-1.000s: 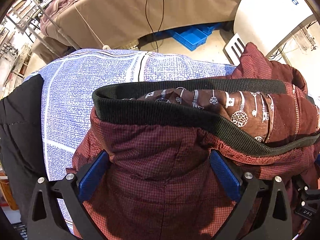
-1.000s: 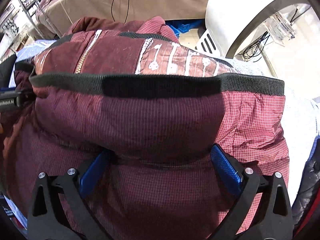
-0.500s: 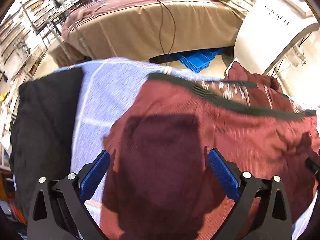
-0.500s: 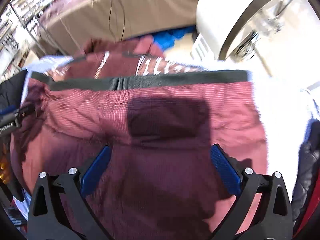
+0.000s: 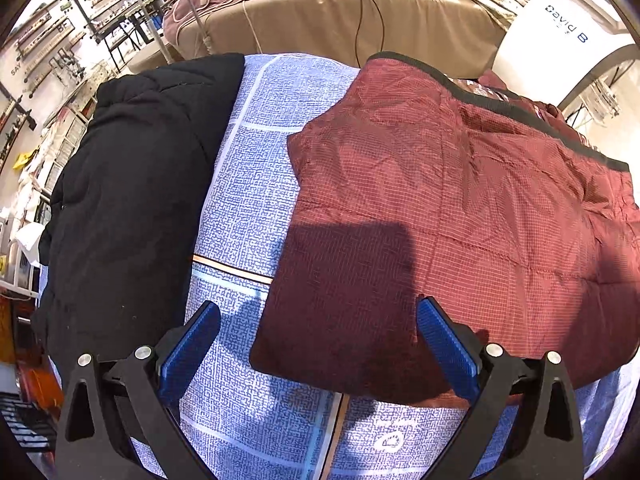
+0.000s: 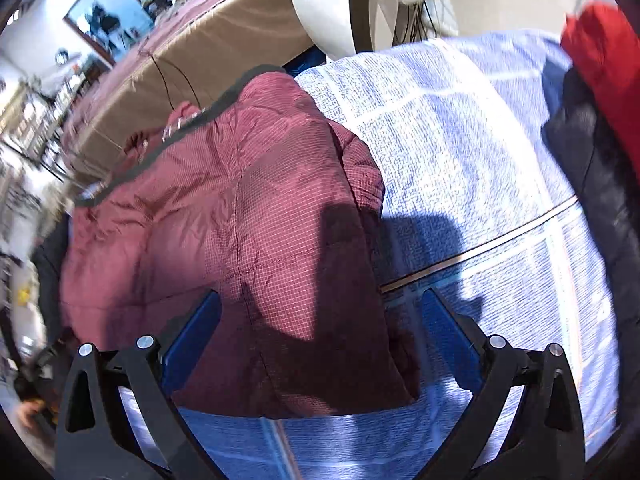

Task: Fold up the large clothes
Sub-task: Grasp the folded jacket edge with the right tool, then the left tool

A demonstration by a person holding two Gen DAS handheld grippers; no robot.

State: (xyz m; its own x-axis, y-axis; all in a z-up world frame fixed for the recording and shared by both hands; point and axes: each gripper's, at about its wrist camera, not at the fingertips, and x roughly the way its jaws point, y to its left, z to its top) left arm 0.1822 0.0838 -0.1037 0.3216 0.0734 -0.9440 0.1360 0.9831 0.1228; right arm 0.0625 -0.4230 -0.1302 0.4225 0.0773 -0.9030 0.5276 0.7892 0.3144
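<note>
A maroon quilted jacket (image 5: pixel 460 208) with a black ribbed hem lies folded flat on a blue-and-white patterned cloth (image 5: pixel 256 184). It also shows in the right wrist view (image 6: pixel 240 232). My left gripper (image 5: pixel 318 340) is open and empty, above the jacket's near left corner. My right gripper (image 6: pixel 320 328) is open and empty, above the jacket's near right edge. Both cast shadows on the jacket.
A black padded jacket (image 5: pixel 132 200) lies left of the maroon one. A dark navy garment (image 6: pixel 592 184) and a red one (image 6: pixel 604 60) lie at the cloth's right side. Behind are a tan covered bed (image 5: pixel 340 12) and a white machine (image 5: pixel 560 40).
Both grippers have let go of the jacket's folded bulk and pulled back and up. The jacket now lies flat, folded over. The right view has swung to the right.
</note>
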